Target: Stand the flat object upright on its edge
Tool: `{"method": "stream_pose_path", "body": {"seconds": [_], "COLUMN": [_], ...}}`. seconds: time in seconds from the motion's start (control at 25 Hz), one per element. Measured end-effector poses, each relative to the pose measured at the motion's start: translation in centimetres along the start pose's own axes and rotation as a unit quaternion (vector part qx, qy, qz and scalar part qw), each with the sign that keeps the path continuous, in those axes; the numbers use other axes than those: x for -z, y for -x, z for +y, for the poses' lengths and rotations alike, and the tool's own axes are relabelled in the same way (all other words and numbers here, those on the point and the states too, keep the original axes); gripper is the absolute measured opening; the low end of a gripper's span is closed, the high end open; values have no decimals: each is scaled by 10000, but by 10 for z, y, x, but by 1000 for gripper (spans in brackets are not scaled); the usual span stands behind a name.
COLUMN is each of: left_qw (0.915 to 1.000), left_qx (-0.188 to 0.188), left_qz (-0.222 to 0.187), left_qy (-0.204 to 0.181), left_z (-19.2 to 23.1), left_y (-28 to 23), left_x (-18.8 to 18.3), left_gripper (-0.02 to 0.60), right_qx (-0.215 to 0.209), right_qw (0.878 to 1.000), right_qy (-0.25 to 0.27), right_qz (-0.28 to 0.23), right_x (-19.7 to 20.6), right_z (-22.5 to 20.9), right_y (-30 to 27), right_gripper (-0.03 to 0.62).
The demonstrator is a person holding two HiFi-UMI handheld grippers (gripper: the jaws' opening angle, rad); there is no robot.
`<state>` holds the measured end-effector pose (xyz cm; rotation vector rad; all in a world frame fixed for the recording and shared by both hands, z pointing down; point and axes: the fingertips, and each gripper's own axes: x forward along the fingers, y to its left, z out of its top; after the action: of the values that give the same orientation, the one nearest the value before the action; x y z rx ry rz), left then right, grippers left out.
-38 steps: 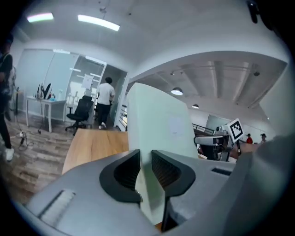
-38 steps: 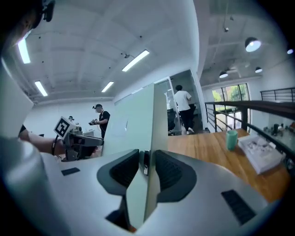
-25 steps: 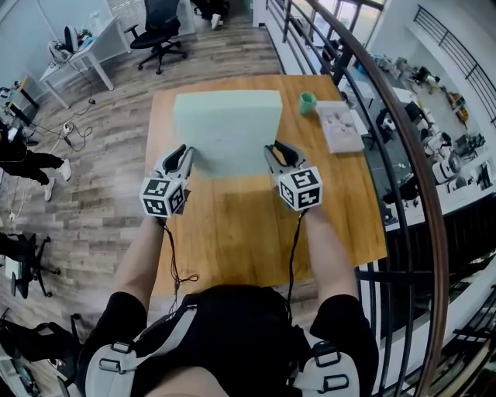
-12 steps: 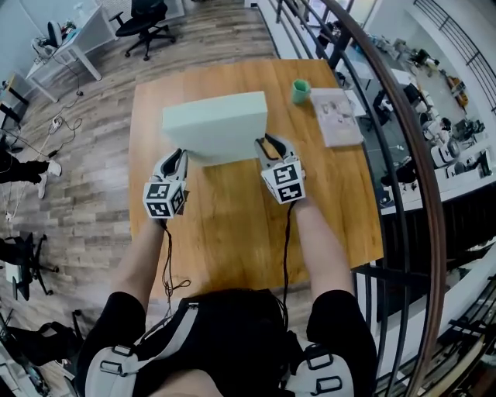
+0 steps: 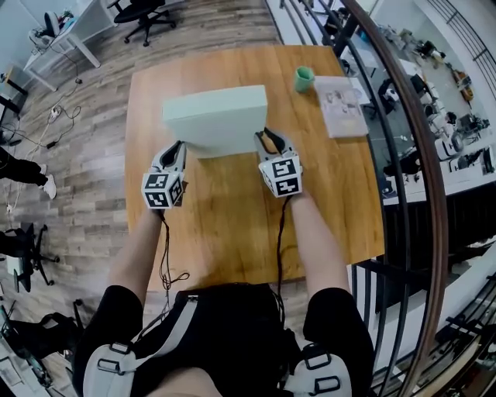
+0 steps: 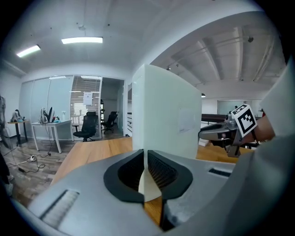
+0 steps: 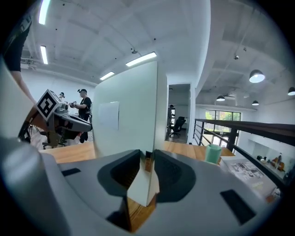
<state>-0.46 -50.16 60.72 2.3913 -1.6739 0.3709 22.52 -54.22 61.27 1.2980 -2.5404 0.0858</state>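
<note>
A pale green foam board stands nearly upright on the wooden table, its broad face toward me. My left gripper holds its lower left corner and my right gripper its lower right corner. In the left gripper view the board rises from the left gripper, whose jaws are closing with the thin corner pinched between the pads. In the right gripper view the board has its corner wedged in the right gripper, jaws also closing on it.
A green cup and a printed sheet lie at the table's far right. A curved dark railing runs past the right edge. An office chair and a desk stand on the floor beyond. People stand far off.
The board has tipped up from a leaning slab to a steeper, nearly upright stand. Both grippers stay at its lower corners and have moved slightly left with it.
</note>
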Motion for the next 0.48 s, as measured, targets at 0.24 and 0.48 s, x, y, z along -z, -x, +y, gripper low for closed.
{"method": "stream_pose_path", "body": {"seconds": [0.24, 0.48], "left_qw": [9999, 9992], "left_qx": [-90, -355], "left_qz": [98, -193], "left_qy": [-63, 44], "left_z": [2, 13], "left_y": [2, 27], "left_x": [-1, -20], "left_gripper": [26, 26], "right_qx": [78, 480], "right_qw": [9995, 9979], "right_qy": [-144, -408], "right_qz": [251, -115], "right_x": [3, -24], "right_z": [0, -11], "right_y": [5, 34], "right_gripper": [101, 100]}}
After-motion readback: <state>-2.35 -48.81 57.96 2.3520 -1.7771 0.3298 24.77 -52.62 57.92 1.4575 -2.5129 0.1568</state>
